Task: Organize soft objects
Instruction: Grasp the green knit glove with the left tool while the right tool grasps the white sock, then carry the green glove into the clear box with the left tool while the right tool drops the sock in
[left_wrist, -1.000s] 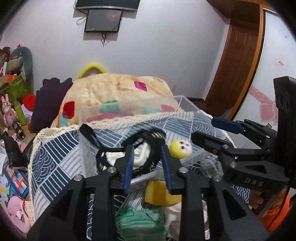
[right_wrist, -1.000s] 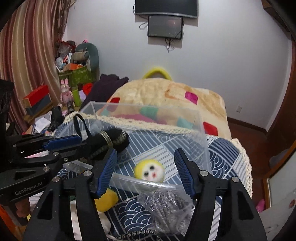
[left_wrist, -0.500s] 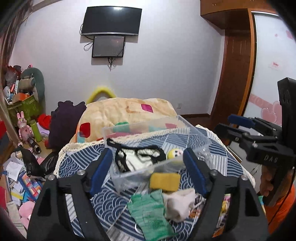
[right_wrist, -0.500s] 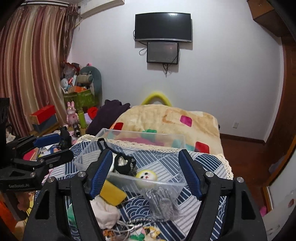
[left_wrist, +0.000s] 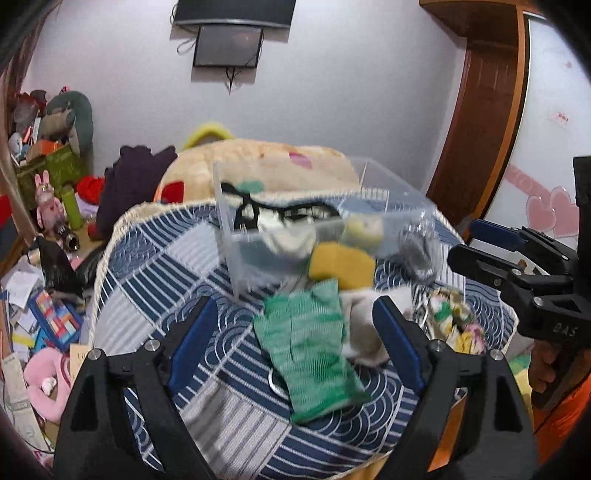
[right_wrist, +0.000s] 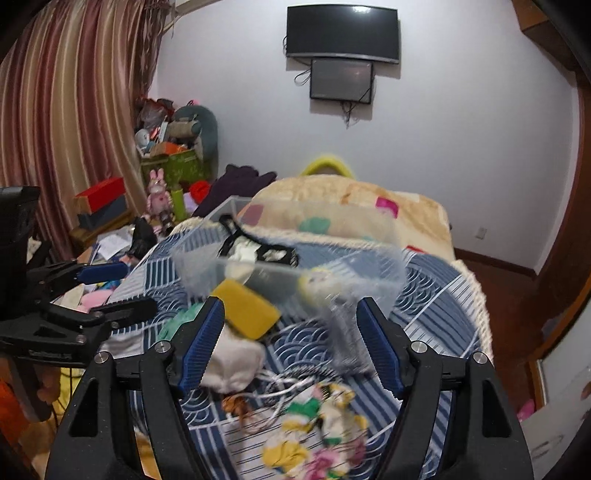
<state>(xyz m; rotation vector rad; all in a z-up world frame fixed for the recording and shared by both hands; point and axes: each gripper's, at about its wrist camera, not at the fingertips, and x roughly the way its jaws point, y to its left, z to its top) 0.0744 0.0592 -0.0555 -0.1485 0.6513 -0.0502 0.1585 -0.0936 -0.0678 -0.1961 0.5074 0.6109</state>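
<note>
A clear plastic bin (left_wrist: 295, 236) stands on the blue patterned tablecloth (left_wrist: 166, 266). It holds a black and white garment (left_wrist: 284, 221) and a yellow doll head (left_wrist: 364, 229). In front of it lie a yellow sponge (left_wrist: 341, 266), a green mesh cloth (left_wrist: 310, 343), a white sock (left_wrist: 364, 325) and a floral cloth (right_wrist: 314, 432). My left gripper (left_wrist: 295, 347) is open above the green cloth. My right gripper (right_wrist: 290, 349) is open above the white sock (right_wrist: 232, 363) and a grey plastic bag (right_wrist: 345, 328). The bin (right_wrist: 288, 266) and sponge (right_wrist: 245, 314) show ahead of it.
A bed with a beige blanket (right_wrist: 351, 206) lies behind the table. Toys, boxes and papers clutter the floor on the left (left_wrist: 40, 258). A wooden door (left_wrist: 476, 122) is at the right. A TV (right_wrist: 343, 33) hangs on the wall.
Both grippers pulled back from the bin and now sit lower over the items in front of it. The left gripper released the black and white garment into the bin and opened.
</note>
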